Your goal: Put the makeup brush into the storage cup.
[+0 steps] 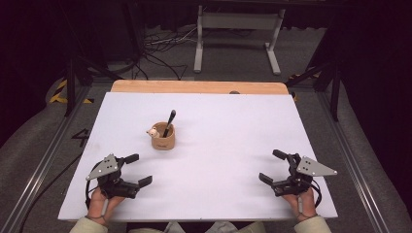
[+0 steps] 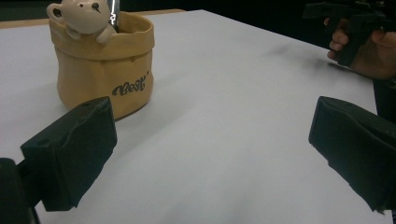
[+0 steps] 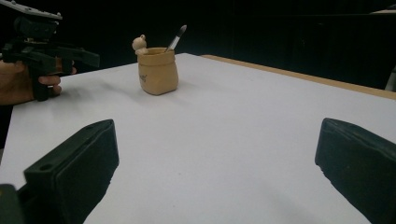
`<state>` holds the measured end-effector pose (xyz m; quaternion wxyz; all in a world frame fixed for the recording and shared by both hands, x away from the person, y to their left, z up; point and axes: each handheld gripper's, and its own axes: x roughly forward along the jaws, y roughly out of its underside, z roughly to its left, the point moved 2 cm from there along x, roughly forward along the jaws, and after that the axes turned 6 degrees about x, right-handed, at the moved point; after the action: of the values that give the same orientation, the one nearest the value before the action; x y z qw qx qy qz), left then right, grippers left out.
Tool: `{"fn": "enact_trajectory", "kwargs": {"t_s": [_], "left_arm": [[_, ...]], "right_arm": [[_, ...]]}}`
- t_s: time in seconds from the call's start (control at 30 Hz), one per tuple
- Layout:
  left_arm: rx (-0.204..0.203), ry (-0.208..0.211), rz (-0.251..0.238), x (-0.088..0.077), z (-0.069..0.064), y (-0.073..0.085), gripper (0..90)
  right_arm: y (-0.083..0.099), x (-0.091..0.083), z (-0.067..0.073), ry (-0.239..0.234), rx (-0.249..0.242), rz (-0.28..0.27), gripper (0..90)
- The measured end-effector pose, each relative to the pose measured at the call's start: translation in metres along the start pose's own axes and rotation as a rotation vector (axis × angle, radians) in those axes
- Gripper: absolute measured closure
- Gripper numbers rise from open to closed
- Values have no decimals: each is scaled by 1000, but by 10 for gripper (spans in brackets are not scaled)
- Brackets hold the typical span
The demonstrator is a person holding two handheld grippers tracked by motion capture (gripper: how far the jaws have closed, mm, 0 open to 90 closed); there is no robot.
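Work looks barely begun, judging from how things lie: the pen holder (image 1: 163, 137) stands untouched a little left of the table's middle, at about 1 o'clock from the left gripper (image 1: 135, 169) and well apart from the right gripper (image 1: 272, 166), which sits out toward 4 o'clock on the white table top (image 1: 233, 136). Both grippers rest low near the person's edge with jaws spread wide and nothing between them, so any reach, grasp or lift is yet to come. The holder is a tan, glossy piece shaped like a soft sack with a rolled, wrinkled rim, probably ceramic, with dark script on its side; a small pale bear figure (image 2: 83, 15) clings to the rim at about 10 o'clock. A dark pen (image 1: 169, 122) stands inside it, leaning toward 1 o'clock, its tip catching light. The table top is matte, smooth and white, with a strip of bare wood (image 1: 194, 87) along the far edge. The jaw pads are black, blocky and dull, likely rubbery.
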<state>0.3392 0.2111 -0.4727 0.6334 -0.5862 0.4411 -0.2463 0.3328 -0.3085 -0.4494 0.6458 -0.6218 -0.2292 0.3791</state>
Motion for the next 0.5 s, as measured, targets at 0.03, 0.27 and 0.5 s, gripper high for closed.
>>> {"fn": "enact_trajectory", "kwargs": {"t_s": [0.03,0.27,0.5], "left_arm": [[-1,0,0,0,0,0,16],[-20,-1,-1,0,1,0,11],[-6,-4,3,0,0,0,11]], "right_arm": [[0,0,0,0,-3,0,0],[2,3,1,-7,-13,6,0],[2,4,1,-4,-17,18,0]]}}
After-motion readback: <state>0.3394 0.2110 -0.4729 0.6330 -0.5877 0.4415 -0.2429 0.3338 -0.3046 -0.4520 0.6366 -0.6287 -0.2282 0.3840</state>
